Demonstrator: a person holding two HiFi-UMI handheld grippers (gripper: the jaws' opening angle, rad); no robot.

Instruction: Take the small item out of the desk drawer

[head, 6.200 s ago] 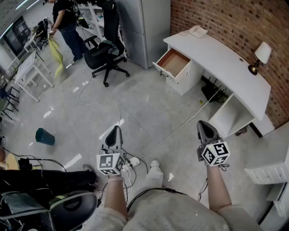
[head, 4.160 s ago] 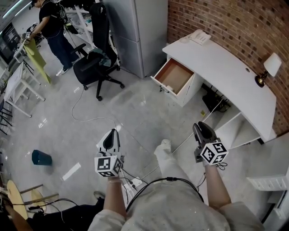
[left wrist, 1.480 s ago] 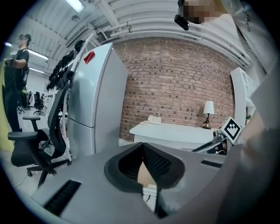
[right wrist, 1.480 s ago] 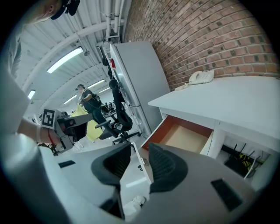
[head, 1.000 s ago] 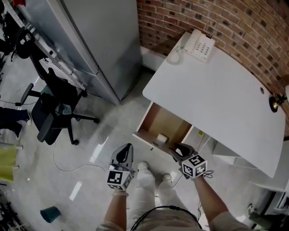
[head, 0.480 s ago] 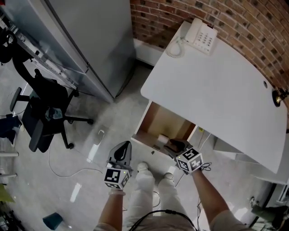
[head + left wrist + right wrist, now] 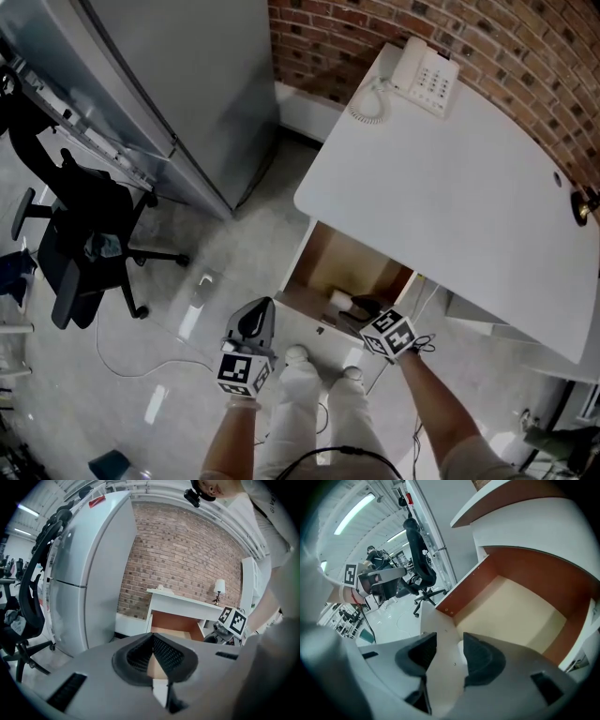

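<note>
head view gives us the white counter (image 7: 450,178) with its drawer (image 7: 342,267) pulled open, the small white item (image 7: 339,300) lying on the drawer floor near the front, just beside the tip of our right hand-held gripper (image 7: 367,307), which dips into the drawer. right gripper view shows its jaws apart, just been opening, the item showing in the gap with neither pad pressing it. our left hand-held gripper (image 7: 255,317) hangs outside the drawer, above the floor, jaws closed together on nothing.
</note>
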